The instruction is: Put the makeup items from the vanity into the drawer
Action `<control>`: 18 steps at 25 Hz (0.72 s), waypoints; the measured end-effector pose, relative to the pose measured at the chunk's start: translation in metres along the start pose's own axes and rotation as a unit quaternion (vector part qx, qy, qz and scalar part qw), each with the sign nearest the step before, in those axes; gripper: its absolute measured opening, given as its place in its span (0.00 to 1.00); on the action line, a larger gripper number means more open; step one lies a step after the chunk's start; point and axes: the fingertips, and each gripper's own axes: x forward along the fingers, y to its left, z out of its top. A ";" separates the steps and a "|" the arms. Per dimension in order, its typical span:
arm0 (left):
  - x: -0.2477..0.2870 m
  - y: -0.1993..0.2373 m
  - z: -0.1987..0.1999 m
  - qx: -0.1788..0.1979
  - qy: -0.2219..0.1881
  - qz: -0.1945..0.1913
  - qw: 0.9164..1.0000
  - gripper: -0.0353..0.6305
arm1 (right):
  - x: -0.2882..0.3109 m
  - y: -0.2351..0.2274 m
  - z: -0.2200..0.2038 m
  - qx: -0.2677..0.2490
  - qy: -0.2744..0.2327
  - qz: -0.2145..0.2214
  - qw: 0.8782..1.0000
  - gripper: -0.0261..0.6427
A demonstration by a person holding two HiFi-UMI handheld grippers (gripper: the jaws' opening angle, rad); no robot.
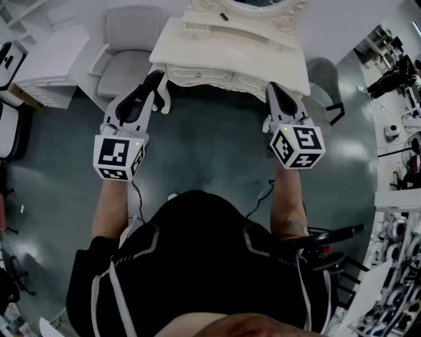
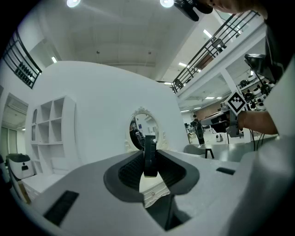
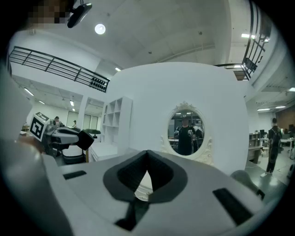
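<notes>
A white vanity (image 1: pixel 223 49) with an oval mirror (image 1: pixel 256 3) stands in front of me; its carved drawer fronts (image 1: pixel 197 74) are closed. A small dark item (image 1: pixel 224 16) lies on the vanity top near the mirror. My left gripper (image 1: pixel 159 89) is at the vanity's front left corner, shut on a thin black makeup item (image 2: pixel 150 152) that stands upright between the pads. My right gripper (image 1: pixel 273 92) is held at the vanity's front right edge. In the right gripper view its jaws (image 3: pixel 147 154) meet at the tips with nothing between them.
A grey armchair (image 1: pixel 128 52) stands left of the vanity, beside a white cabinet (image 1: pixel 49 66). Another grey chair (image 1: pixel 325 76) stands at the vanity's right. Cluttered workbenches (image 1: pixel 398 131) line the right side. White open shelving (image 3: pixel 115 124) stands left of the mirror wall.
</notes>
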 end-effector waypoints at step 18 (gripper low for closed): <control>-0.019 0.009 -0.002 0.008 0.001 -0.021 1.000 0.19 | -0.002 0.027 0.007 0.025 -0.013 0.001 1.000 0.05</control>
